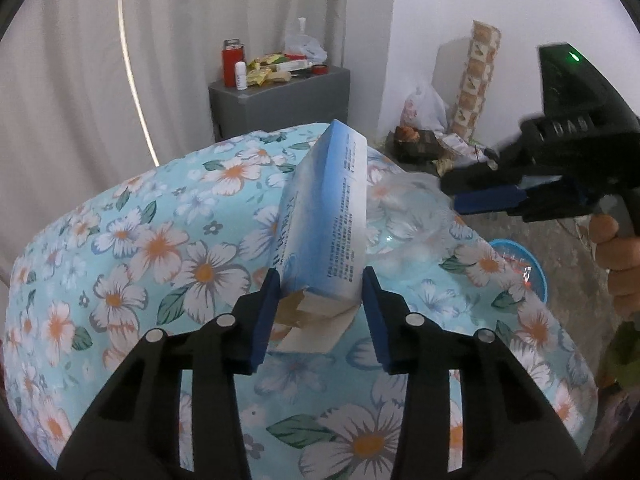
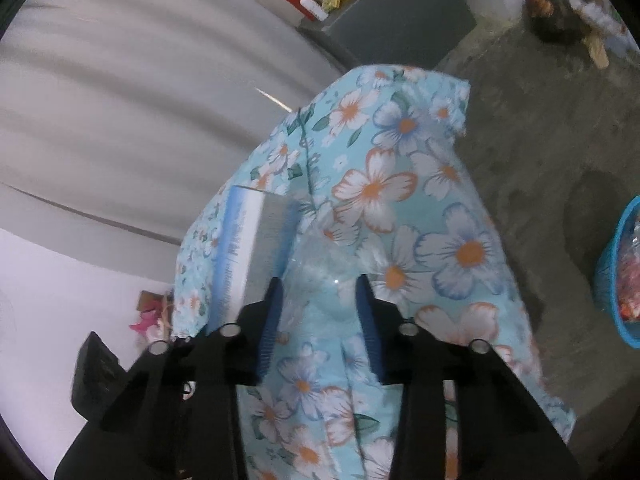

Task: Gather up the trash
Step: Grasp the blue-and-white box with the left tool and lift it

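**Here, two grippers at a box and clear plastic**

The left gripper pinched the torn end of a blue-and-white carton, lifted over the floral cloth. The right gripper had jaws narrowed around crumpled clear plastic; whether the pads pressed it was hard to tell, blurred. Only the left view showed a hand gripping the right tool's handle. A blue basket was cut off at the edge.
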### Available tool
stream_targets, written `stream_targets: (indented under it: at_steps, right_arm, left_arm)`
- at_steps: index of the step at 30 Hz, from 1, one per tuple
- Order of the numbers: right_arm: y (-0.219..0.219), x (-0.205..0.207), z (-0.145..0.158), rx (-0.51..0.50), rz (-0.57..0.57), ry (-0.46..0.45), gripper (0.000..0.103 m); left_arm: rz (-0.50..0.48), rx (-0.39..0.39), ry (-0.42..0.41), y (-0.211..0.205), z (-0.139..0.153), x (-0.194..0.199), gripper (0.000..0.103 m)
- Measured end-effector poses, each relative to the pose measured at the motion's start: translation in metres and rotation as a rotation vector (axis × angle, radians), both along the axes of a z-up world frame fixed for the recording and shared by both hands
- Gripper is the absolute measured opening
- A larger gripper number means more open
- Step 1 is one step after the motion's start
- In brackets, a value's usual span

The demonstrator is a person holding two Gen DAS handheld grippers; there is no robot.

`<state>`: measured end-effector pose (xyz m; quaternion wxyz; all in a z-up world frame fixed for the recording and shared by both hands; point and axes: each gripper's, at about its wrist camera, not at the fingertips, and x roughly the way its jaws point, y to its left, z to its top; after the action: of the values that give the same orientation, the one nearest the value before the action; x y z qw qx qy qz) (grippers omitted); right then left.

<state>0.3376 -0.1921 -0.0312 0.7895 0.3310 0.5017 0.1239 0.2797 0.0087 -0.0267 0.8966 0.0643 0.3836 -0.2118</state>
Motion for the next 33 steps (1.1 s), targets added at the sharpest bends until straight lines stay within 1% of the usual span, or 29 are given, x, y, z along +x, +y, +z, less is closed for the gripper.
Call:
stream_targets:
  at_steps: [1,3,4,6,8,13,14,18,20,22,26,28,29,31,33]
  right_arm:
    - [0.001,-0.002,0.002,-0.014,0.006,-0.005,0.026]
    - [0.004,-0.006,0.006,-0.049,0.014,-0.010,0.013]
    - [0.004,-0.008,0.007,-0.068,0.015,-0.012,0.010]
    - [0.007,-0.013,0.010,-0.114,0.016,-0.011,0.006]
    - [0.006,-0.017,0.009,-0.113,0.017,-0.007,0.004]
    - [0.003,-0.041,0.012,-0.057,0.021,-0.016,0.002]
    - [0.004,-0.047,0.015,-0.052,0.023,-0.022,0.002]
    - [0.007,-0.088,0.025,0.018,0.055,-0.057,0.002]
    - [0.012,-0.109,0.027,0.024,0.069,-0.068,0.002]
    - [0.018,-0.135,0.027,0.054,0.093,-0.078,0.002]
    - [0.027,-0.180,0.023,0.123,0.117,-0.075,0.002]
    - [0.031,-0.196,0.021,0.133,0.119,-0.070,0.002]
    - [0.033,-0.203,0.019,0.132,0.122,-0.069,0.002]
    - [0.038,-0.216,0.017,0.097,0.111,-0.066,0.002]
    - [0.038,-0.220,0.014,0.076,0.098,-0.062,0.003]
  left_arm:
    - [0.010,-0.014,0.002,0.002,0.001,-0.001,0.037]
    - [0.022,-0.029,-0.003,0.005,0.006,-0.005,0.034]
    - [0.023,-0.036,-0.008,0.007,0.009,-0.008,0.034]
    - [0.023,-0.050,-0.020,0.011,0.015,-0.014,0.032]
    - [0.022,-0.062,-0.033,0.016,0.023,-0.026,0.030]
    - [0.040,-0.102,-0.040,0.044,0.044,-0.066,0.029]
    - [0.050,-0.104,-0.042,0.053,0.048,-0.080,0.029]
    - [0.062,-0.088,-0.059,0.078,0.059,-0.128,0.029]
    - [0.071,-0.072,-0.066,0.087,0.061,-0.151,0.029]
    - [0.079,-0.066,-0.058,0.096,0.060,-0.174,0.029]
    - [0.079,-0.052,-0.058,0.099,0.059,-0.212,0.029]
    - [0.080,-0.072,-0.057,0.100,0.061,-0.225,0.029]
    - [0.077,-0.096,-0.054,0.101,0.063,-0.230,0.029]
    - [0.076,-0.133,-0.048,0.102,0.064,-0.234,0.029]
    - [0.079,-0.143,-0.039,0.098,0.060,-0.235,0.029]
